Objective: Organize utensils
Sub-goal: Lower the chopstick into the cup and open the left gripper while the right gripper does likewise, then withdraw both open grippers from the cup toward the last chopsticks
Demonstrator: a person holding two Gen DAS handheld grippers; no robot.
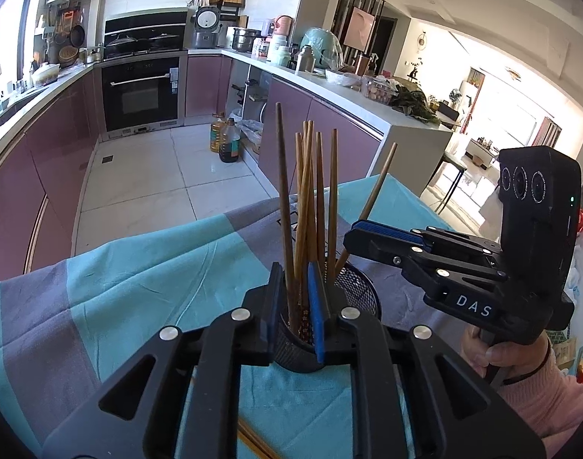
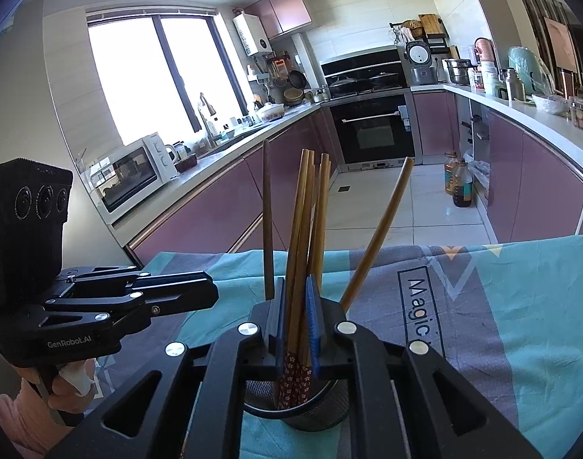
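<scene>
A black mesh cup (image 1: 362, 294) (image 2: 322, 413) stands on the table and holds several wooden chopsticks (image 1: 331, 191) (image 2: 303, 210) upright. One chopstick (image 1: 383, 168) (image 2: 387, 214) leans out to the right. My left gripper (image 1: 294, 267) (image 2: 213, 290) hovers just left of the cup, its blue pads a narrow gap apart, gripping nothing. My right gripper (image 2: 295, 279) (image 1: 352, 231) hangs over the cup's right rim, its jaws also slightly apart. In each wrist view the sticks show through that gripper's gap without being pinched. Red flower-patterned stick ends (image 2: 295, 378) sit down in the cup.
A teal and grey cloth (image 1: 138, 287) (image 2: 521, 325) covers the table, whose far edge drops to the tiled kitchen floor. Loose chopsticks (image 1: 253, 440) lie on the cloth under my left gripper. A hand in a pink sleeve (image 1: 521, 375) holds the right gripper. Two oil bottles (image 1: 224, 139) stand on the floor.
</scene>
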